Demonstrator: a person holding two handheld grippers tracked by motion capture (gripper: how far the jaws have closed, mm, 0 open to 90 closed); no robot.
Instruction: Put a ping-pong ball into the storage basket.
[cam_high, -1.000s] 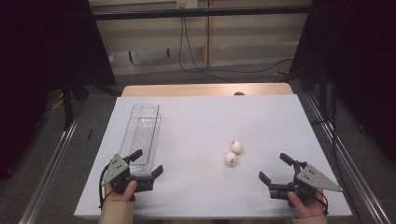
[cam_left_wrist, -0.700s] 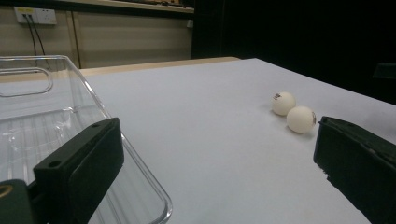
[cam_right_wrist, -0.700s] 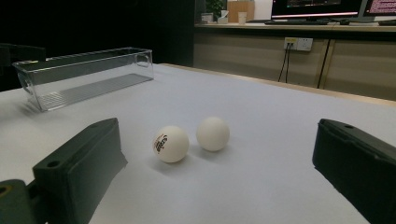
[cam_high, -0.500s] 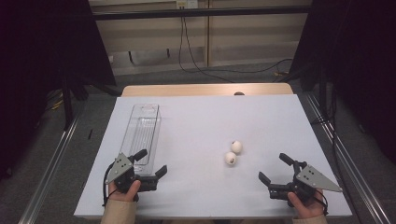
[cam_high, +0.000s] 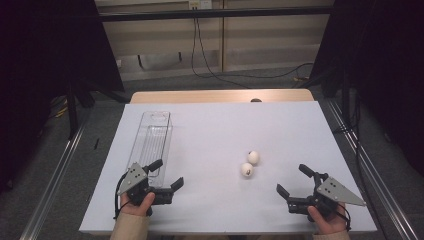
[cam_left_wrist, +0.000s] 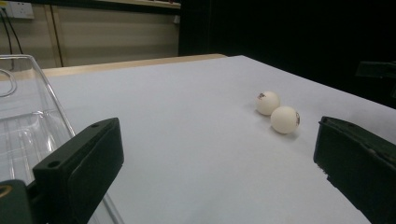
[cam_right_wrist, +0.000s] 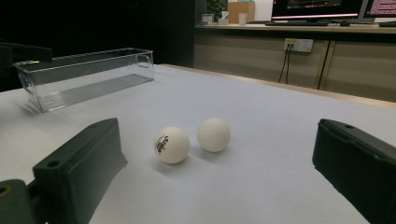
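Note:
Two white ping-pong balls lie side by side on the white table: the near ball (cam_high: 246, 170) (cam_right_wrist: 172, 144) (cam_left_wrist: 285, 119) carries a small printed mark, the far ball (cam_high: 253, 157) (cam_right_wrist: 214, 134) (cam_left_wrist: 267, 102) sits just behind it. A long clear plastic bin (cam_high: 155, 142) (cam_right_wrist: 84, 77) (cam_left_wrist: 25, 135) stands empty at the left. My left gripper (cam_high: 168, 176) (cam_left_wrist: 219, 172) is open at the bin's near end, nothing between its jaws. My right gripper (cam_high: 295, 181) (cam_right_wrist: 219, 172) is open near the front right edge, pointing at the balls from a short distance.
The white table top (cam_high: 225, 130) ends in a wooden strip (cam_high: 220, 96) at the far side. Cables hang on the wall (cam_high: 200, 45) behind. Dark curtains flank both sides. Metal rails (cam_high: 55, 175) run along the floor beside the table.
The left gripper has shifted slightly right and forward along the bin's near end. The right gripper and the balls have stayed put.

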